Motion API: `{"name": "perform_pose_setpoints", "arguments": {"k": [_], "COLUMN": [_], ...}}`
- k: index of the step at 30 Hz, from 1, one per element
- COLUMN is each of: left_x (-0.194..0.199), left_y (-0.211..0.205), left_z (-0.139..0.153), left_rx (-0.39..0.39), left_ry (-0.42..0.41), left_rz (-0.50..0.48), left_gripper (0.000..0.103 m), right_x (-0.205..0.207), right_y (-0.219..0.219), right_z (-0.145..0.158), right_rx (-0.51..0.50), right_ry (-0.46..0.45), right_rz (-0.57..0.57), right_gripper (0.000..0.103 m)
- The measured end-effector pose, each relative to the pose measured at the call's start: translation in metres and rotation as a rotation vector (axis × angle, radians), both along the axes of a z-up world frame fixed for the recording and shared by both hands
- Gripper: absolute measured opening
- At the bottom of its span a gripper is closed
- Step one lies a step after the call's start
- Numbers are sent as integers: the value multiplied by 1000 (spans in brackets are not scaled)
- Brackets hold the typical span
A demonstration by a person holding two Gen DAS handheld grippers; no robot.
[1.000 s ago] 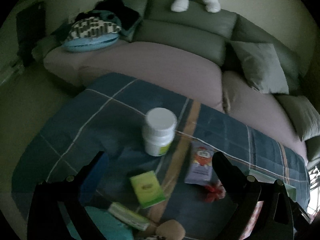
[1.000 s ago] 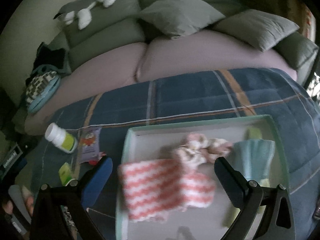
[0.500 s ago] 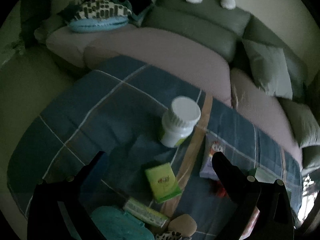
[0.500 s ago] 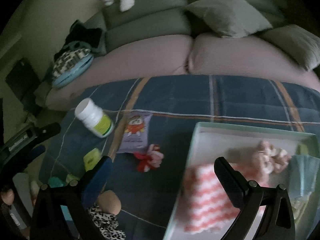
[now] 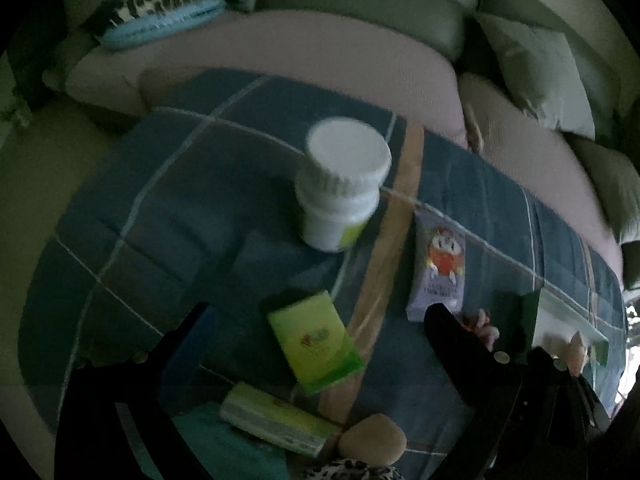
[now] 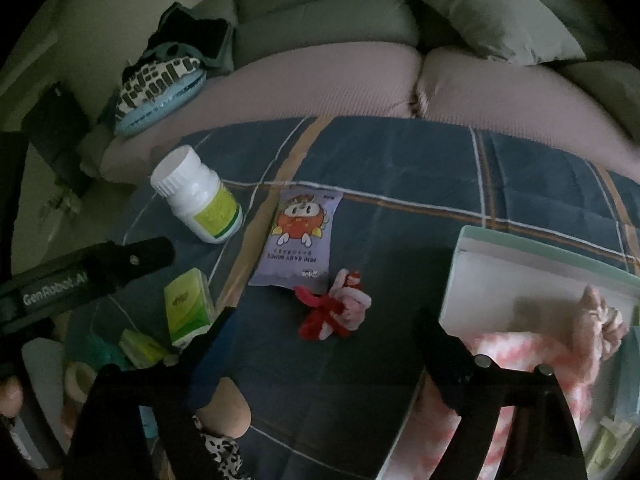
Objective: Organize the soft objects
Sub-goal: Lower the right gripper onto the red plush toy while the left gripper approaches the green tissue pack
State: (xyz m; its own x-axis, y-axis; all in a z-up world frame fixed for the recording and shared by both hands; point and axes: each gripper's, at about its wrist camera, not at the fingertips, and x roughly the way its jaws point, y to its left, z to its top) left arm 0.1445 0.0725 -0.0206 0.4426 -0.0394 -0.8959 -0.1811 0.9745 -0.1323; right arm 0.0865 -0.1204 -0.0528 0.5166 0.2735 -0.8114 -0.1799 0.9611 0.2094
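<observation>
Both grippers, left gripper [image 5: 320, 336] and right gripper [image 6: 324, 332], hang released; red-pink scrunchie [image 6: 334, 310] at the right gripper's 12 o'clock.

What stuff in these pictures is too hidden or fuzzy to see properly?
- Red-and-pink toy: left wrist view, mostly hidden behind the tongs' finger.
- Tray: right wrist view, its far end is cut off by the picture edge.
- Pink towel: right wrist view, partly covered by the right tongs.
- Box: left wrist view, print too blurred to read.
- Spotted fabric: left wrist view, cut off at the bottom edge.
</observation>
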Motion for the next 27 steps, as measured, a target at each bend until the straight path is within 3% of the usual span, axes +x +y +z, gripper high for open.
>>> {"name": "perform_pose_setpoints", "arguments": {"k": [12, 15, 19, 24, 27], "left_x": [13, 14, 15, 15, 16], "left_y": [-4, -3, 0, 0, 0], "left_z": [-27, -34, -37, -40, -42], "left_rx": [17, -12, 27, 20, 14], "left_ry": [101, 120, 132, 145, 154], "left_rz": [44, 62, 82, 76, 70], "left_gripper": [103, 103, 102, 89, 87], "right_x": [9, 11, 13, 15, 14], "right_y": [4, 3, 2, 0, -1], "right_z": [-18, -21, -25, -27, -28], "right_rx": [-6, -1, 0, 6, 7], "right_ry": [54, 58, 65, 70, 68], "right_rz": [14, 12, 8, -2, -5], "right_gripper": [74, 72, 65, 63, 60]}}
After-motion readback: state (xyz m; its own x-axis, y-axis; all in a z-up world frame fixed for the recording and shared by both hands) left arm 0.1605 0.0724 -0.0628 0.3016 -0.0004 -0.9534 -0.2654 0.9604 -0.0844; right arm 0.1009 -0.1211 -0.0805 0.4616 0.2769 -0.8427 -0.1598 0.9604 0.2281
